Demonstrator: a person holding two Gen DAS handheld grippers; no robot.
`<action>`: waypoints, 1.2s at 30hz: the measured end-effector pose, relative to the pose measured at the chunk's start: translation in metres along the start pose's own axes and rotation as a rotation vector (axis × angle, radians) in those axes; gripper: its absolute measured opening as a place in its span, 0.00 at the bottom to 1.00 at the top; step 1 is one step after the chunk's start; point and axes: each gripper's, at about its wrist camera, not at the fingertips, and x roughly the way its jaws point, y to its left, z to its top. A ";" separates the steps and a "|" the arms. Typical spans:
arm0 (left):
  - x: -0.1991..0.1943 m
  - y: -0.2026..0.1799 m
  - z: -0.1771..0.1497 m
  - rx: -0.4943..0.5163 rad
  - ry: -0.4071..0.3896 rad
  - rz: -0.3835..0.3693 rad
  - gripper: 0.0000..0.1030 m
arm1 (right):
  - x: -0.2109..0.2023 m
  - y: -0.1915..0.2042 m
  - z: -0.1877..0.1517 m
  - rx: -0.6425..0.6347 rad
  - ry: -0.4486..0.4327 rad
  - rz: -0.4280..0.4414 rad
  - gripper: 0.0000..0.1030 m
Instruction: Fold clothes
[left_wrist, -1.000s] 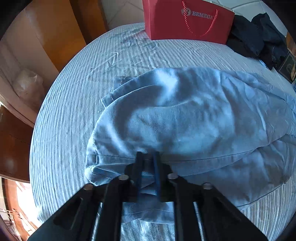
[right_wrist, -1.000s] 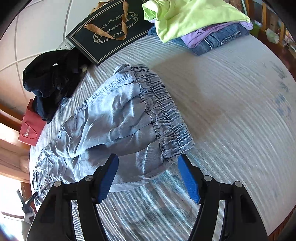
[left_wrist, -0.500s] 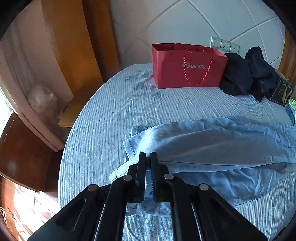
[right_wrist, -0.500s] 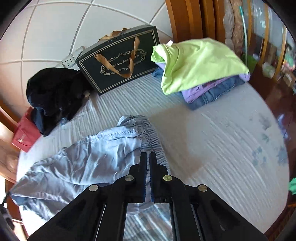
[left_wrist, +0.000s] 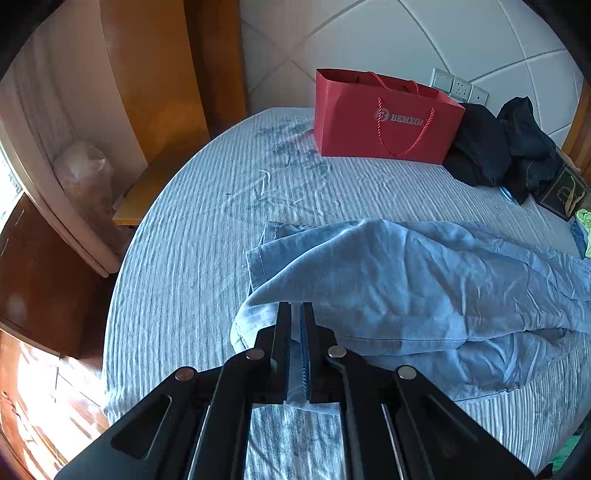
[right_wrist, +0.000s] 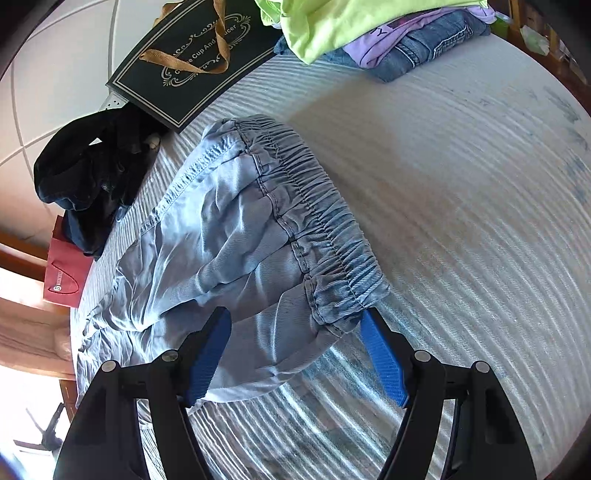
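Note:
Light blue denim trousers (left_wrist: 424, 280) lie crumpled across the striped bed (left_wrist: 184, 251). My left gripper (left_wrist: 296, 308) is shut on the fabric at the leg-hem end, and a strip of cloth shows between its pads. In the right wrist view the trousers (right_wrist: 236, 229) stretch away to the left, with the elastic waistband (right_wrist: 317, 206) nearest. My right gripper (right_wrist: 295, 317) is open and low over the bed (right_wrist: 480, 184). Its blue pads (right_wrist: 384, 362) stand on either side of the near waistband corner without closing on it.
A red paper bag (left_wrist: 384, 118) and a heap of dark clothes (left_wrist: 498, 147) stand at the headboard. A black gift bag (right_wrist: 192, 62) and a stack of folded clothes (right_wrist: 369, 29) lie beyond the waistband. The bed's left edge drops to wooden furniture (left_wrist: 44, 280).
Half a second ago the right gripper was shut and higher above the waistband; now it is open and low around its corner. The left gripper stays shut on the hem end.

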 end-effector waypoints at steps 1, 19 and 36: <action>0.004 -0.002 -0.003 0.012 0.009 -0.005 0.19 | 0.001 0.002 -0.001 -0.007 0.001 -0.011 0.70; 0.068 -0.024 -0.015 0.165 0.114 -0.004 0.56 | 0.016 0.020 -0.007 -0.041 0.012 -0.112 0.66; 0.030 -0.030 -0.056 0.066 0.145 -0.058 0.01 | -0.027 -0.006 0.009 -0.196 0.024 -0.275 0.57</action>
